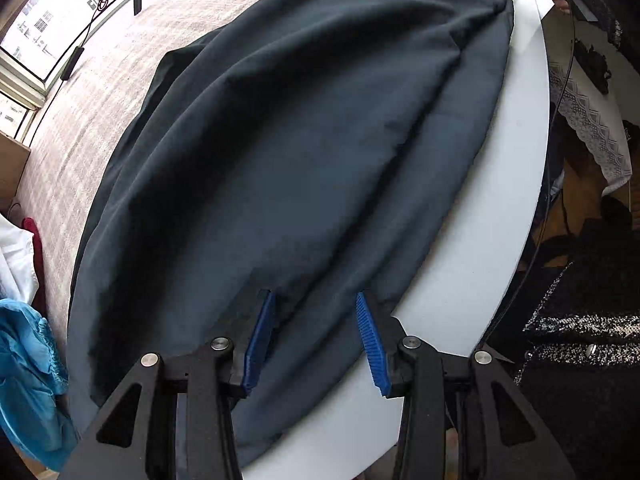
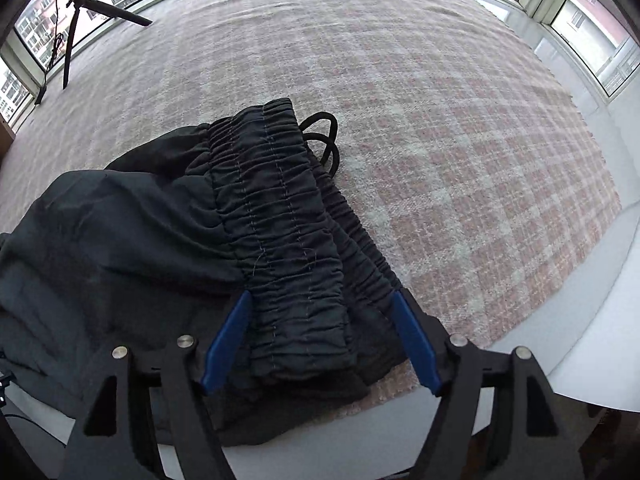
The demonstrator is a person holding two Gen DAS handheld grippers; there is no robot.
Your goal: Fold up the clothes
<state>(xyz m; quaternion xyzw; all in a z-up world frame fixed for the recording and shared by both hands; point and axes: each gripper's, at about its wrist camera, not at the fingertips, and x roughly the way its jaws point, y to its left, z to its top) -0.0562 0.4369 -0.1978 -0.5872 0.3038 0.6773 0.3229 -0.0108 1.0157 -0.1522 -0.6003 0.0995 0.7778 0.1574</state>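
Observation:
A dark pair of trousers [image 1: 300, 140] lies spread lengthwise over a checked mat [image 1: 120, 80] and the white table [image 1: 500, 200]. My left gripper [image 1: 316, 340] hangs open just above the leg end, its blue pads [image 1: 260, 340] clear of the cloth. In the right wrist view the gathered elastic waistband [image 2: 280, 220] lies folded, with a black drawstring [image 2: 324, 136] looping out at its far end. My right gripper [image 2: 322, 344] stands wide open astride the near end of the waistband. Its pads [image 2: 416, 344] do not squeeze the cloth.
A blue garment [image 1: 24, 380] and white and red cloth [image 1: 12, 260] lie off the mat's left side. A lace cloth [image 1: 592, 120] hangs beyond the table edge at right. A tripod [image 2: 76, 12] stands by the windows. The checked mat [image 2: 460, 160] stretches right of the waistband.

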